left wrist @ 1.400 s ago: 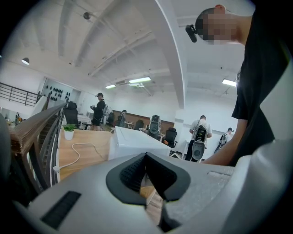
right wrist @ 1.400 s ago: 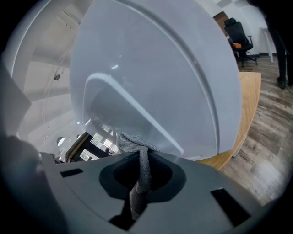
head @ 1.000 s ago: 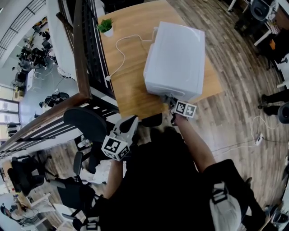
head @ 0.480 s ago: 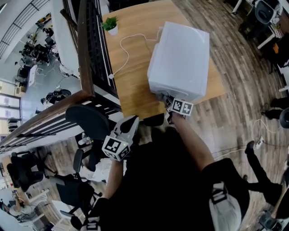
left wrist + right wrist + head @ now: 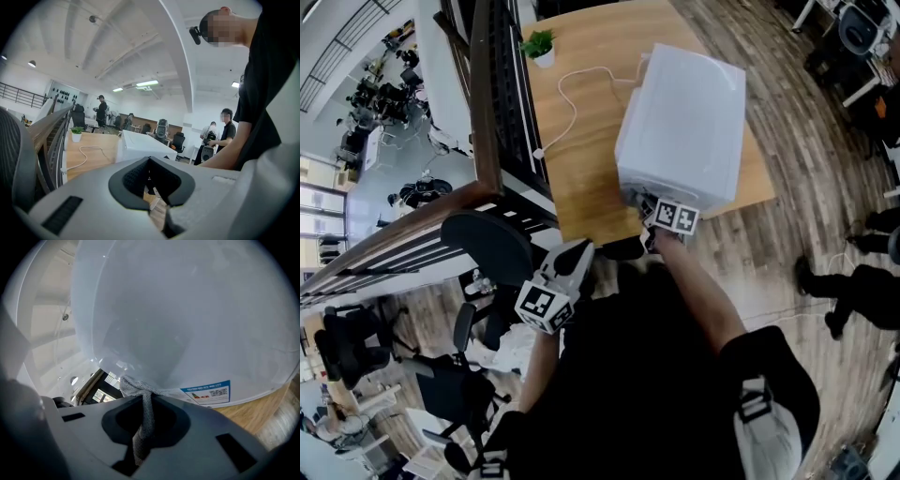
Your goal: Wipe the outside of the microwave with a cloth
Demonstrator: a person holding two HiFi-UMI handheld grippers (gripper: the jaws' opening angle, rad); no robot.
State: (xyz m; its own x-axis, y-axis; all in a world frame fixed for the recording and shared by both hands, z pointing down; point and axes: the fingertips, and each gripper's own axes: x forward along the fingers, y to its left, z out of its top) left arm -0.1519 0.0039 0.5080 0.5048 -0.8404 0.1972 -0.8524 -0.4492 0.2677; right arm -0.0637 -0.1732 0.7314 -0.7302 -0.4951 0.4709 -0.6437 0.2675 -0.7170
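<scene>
The white microwave [image 5: 680, 122] stands on a wooden table [image 5: 581, 150]. My right gripper [image 5: 648, 206] is at the lower left of the microwave's near face. It is shut on a grey cloth [image 5: 143, 416], whose bunched end presses against the glossy white face [image 5: 187, 319] beside a blue-edged sticker [image 5: 206, 393]. My left gripper [image 5: 575, 253] hangs off the table's near corner, apart from the microwave. In the left gripper view its jaws [image 5: 152, 187] are shut with nothing between them, and the microwave [image 5: 140, 147] shows beyond.
A small potted plant [image 5: 541, 45] stands at the table's far corner. A white cable [image 5: 567, 103] loops across the table from the microwave. A dark railing [image 5: 483, 103] runs along the table's left side, a black chair [image 5: 487, 248] stands below it, and people stand on the floor at right [image 5: 853, 291].
My right gripper has slid the cloth a little leftward along the microwave's near face. The left gripper has stayed put. A person has walked into view at the right.
</scene>
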